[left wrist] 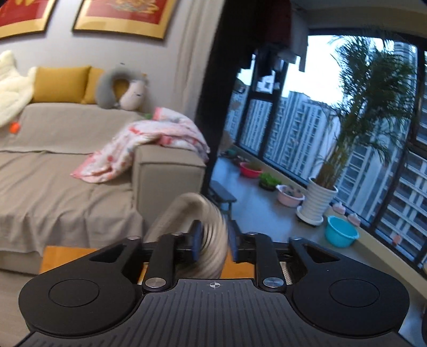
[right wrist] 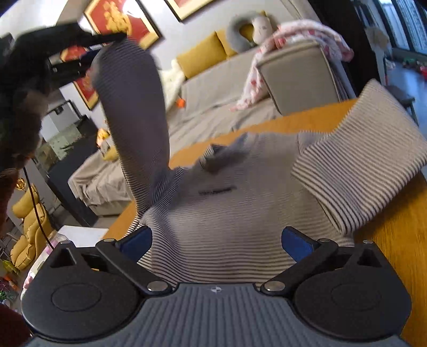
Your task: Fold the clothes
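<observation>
The striped shirt [right wrist: 226, 213] lies on the wooden table [right wrist: 395, 240]. My left gripper [left wrist: 213, 243] pinches its sleeve [right wrist: 128, 101], lifted at eleven o'clock; my right gripper [right wrist: 216, 240] is spread empty. I'd lay it flat across.

Beige sofa [left wrist: 66, 170] taken as landmark, yellow cushions [left wrist: 60, 84] and grey neck pillow [left wrist: 108, 88] propped along its back, pink floral blanket [left wrist: 149, 141] draped over its armrest, potted palm [left wrist: 320, 197] and blue basin [left wrist: 341, 231] seen well beyond it by the window, framed red pictures [left wrist: 125, 16] hung above it.
</observation>
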### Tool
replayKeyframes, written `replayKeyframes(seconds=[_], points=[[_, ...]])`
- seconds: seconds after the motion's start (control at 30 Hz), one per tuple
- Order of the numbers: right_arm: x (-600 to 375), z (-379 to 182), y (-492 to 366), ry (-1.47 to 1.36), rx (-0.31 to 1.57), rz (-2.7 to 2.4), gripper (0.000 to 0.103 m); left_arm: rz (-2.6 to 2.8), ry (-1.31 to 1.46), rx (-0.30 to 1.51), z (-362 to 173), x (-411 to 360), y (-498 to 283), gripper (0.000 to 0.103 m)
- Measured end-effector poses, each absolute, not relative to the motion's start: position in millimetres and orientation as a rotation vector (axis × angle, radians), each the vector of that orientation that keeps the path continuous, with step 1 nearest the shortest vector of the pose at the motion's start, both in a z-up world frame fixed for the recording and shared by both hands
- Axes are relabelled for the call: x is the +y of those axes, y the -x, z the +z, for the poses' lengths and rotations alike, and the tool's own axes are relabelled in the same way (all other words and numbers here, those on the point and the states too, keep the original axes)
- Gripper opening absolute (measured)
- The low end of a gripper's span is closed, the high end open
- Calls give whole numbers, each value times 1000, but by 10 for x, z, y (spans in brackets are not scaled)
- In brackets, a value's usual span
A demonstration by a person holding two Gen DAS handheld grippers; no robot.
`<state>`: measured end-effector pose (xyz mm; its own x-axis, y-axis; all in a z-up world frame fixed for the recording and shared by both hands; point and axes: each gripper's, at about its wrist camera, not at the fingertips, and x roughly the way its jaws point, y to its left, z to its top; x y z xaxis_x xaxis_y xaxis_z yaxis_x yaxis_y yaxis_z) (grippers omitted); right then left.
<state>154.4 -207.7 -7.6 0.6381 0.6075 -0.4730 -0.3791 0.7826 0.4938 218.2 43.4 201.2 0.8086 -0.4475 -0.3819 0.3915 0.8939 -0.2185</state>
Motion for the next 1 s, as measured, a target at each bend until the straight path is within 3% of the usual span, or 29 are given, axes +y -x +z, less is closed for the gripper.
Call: replayKeyframes(seconds=[0.07, 0.27, 0.5, 0.53, 0.6, 0.67, 0.77, 0.87, 0.93, 0.97, 1.0], points=[[-2095, -103, -1566, -401, 688, 574, 103, -455, 143, 448, 1955, 424, -2216, 58], [-2189, -170, -1670, -521, 715, 587, 103, -376, 102, 438, 1707, 680, -2037, 90], [-1986, -82, -1682, -387, 726, 578, 102, -256, -218, 579, 685, 703, -1819, 95], [-1948, -48, -1665, -353, 710, 575, 99, -251, -265, 597, 541, 692, -1801, 95], [-1856, 78, -1656, -250, 656, 553, 71, -230, -347, 608, 328, 696, -1789, 95], [-1746, 285, -1691, -103, 573, 499, 64, -197, -408, 608, 184, 734, -1805, 95], [-1666, 492, -1954, 22, 505, 371, 63, -165, -376, 627, 92, 873, -1912, 95], [-1616, 411, -2362, 53, 571, 291, 63, -126, -337, 637, 54, 1017, -1997, 97], [-1588, 263, -2584, 52, 646, 279, 45, -109, -310, 644, 39, 1113, -2022, 98], [-1560, 188, -2646, 53, 680, 285, 23, -107, -290, 647, 39, 1181, -2022, 99], [-1532, 112, -2708, 54, 713, 291, 13, -104, -275, 650, 40, 1243, -2014, 99]])
